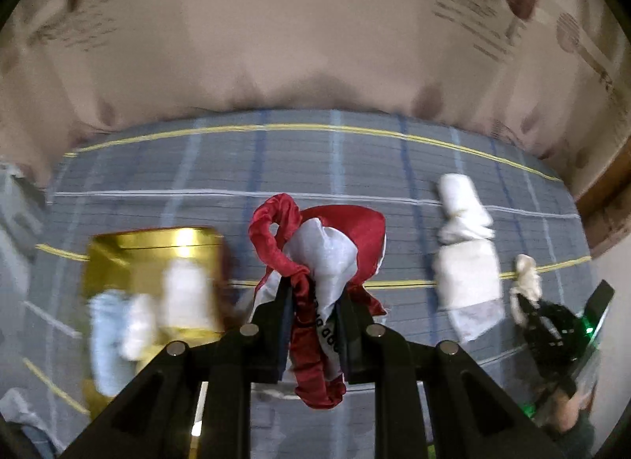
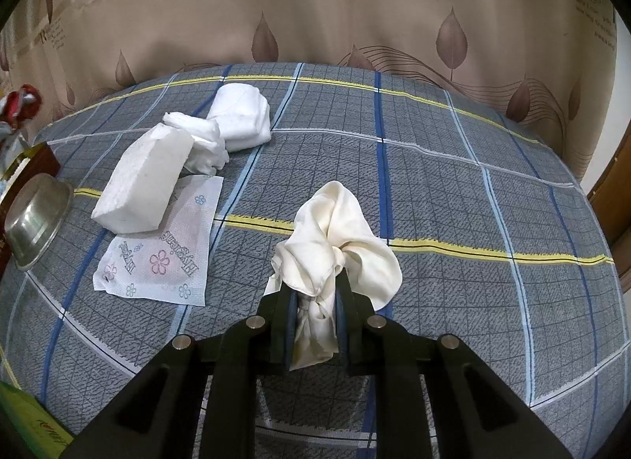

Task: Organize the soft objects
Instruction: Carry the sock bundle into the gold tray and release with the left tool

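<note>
My left gripper (image 1: pixel 315 289) is shut on a bunched red and white satin cloth (image 1: pixel 335 246), held up above the checked bedspread (image 1: pixel 276 167). My right gripper (image 2: pixel 315 285) is shut on a knotted cream cloth (image 2: pixel 335 230) that rests low over the bedspread (image 2: pixel 473 202). In the left wrist view the right gripper (image 1: pixel 524 309) and its cream cloth (image 1: pixel 526 277) show at the far right. A gold box (image 1: pixel 150 253) with blurred white soft items (image 1: pixel 185 293) in it lies left of the left gripper.
On the bedspread lie a white tissue block (image 2: pixel 144 186), its flowered wrapper (image 2: pixel 157 261), crumpled tissue (image 2: pixel 201 143) and a folded white towel (image 2: pixel 244 115). A steel bowl (image 2: pixel 35 218) and a brown box (image 2: pixel 43 159) sit at the left edge. A curtain (image 2: pixel 315 5) hangs behind.
</note>
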Demonstrator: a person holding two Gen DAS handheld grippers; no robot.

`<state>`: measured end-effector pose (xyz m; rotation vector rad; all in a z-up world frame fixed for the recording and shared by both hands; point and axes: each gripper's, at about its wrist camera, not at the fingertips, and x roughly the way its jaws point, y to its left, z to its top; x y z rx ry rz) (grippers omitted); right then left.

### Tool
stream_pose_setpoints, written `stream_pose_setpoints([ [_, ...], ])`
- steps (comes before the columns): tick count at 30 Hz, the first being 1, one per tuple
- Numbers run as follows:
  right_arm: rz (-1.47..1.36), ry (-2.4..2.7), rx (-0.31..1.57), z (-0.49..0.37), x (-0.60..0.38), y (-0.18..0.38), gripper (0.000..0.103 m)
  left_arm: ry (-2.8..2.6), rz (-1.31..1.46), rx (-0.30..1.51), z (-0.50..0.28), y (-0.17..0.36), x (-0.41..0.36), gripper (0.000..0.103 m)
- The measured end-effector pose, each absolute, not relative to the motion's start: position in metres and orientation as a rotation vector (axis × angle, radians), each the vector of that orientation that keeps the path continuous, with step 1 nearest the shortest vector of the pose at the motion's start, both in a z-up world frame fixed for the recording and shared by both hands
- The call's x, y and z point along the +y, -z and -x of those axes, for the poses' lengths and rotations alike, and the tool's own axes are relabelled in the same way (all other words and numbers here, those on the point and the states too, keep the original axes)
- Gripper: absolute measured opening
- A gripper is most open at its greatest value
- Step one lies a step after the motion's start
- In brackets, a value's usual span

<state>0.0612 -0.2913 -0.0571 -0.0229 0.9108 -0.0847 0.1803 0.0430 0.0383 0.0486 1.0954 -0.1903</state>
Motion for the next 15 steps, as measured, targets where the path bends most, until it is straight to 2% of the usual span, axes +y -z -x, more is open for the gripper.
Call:
stream_pose_setpoints([
  [7, 0.044, 0.094, 0.911, -0.061, -0.289, 0.057, 0.017, 0.057, -0.028, 1.092, -0.185, -0.043, 0.114, 0.019],
  [15, 0.044, 0.096, 0.912, -0.062, -0.289, 0.056, 0.017, -0.037, -0.017, 1.143, -0.197, -0.015, 0.164, 0.019],
])
